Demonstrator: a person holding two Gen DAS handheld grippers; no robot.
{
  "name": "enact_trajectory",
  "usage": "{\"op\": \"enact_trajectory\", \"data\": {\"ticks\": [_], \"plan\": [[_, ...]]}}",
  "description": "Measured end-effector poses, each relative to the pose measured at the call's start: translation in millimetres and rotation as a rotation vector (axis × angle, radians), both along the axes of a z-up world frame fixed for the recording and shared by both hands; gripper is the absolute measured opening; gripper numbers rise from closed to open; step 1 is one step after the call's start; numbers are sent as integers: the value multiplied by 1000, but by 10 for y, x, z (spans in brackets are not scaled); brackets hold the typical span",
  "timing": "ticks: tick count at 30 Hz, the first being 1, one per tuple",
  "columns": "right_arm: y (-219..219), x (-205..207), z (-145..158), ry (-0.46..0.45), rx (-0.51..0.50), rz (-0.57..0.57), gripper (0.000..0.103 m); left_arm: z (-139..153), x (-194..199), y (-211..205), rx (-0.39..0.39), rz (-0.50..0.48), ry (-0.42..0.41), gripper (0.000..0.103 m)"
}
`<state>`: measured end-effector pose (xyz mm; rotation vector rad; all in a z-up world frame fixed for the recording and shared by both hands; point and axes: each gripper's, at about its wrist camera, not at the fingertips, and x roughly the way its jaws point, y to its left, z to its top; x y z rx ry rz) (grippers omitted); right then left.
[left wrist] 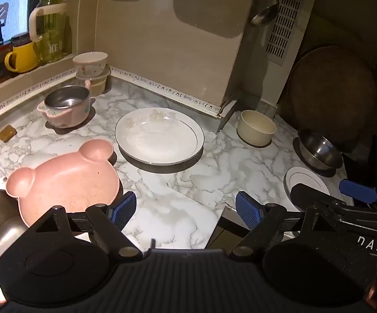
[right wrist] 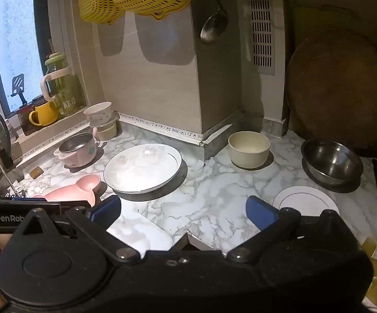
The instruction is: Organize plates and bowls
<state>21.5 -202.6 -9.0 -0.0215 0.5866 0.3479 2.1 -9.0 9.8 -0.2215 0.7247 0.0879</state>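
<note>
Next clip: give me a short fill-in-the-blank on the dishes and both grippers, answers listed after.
1. The pink plastic plate is shaped like a ____ head.
2. The cream round bowl sits between the large white gold-rimmed plate and the ____ bowl.
3. The left gripper and right gripper both hold ____.

Answers: bear; steel; nothing

A large plate [right wrist: 142, 168] is sitting mid-counter. A bear-shaped dish [right wrist: 76, 191] is lying left, two bowls [right wrist: 249, 152] right.

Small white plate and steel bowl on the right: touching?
Apart. The right wrist view shows a strip of marble counter between the small white plate and the steel bowl.
</note>
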Motion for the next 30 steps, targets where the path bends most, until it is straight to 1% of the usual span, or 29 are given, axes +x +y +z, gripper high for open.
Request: {"op": "enact_trajectory", "data": {"ticks": [6, 9, 17, 19, 30], "plan": [[-25, -10, 47, 6, -9, 11, 102, 40, -25, -38, 13, 11, -4, 84], [-37, -25, 77, 4, -8, 11, 102, 54, -40, -42, 5, 13, 1, 84], [-78, -68, 124, -2, 6, -4, 102, 104, -98, -63, 15, -4, -10, 84], [-87, -75, 125, -1, -8, -9, 102, 112, -103, -69, 17, -9, -13, 84], [-63, -66, 112, 16, -13, -7, 102, 71, -94, -43, 7, -11, 6, 84]]}}
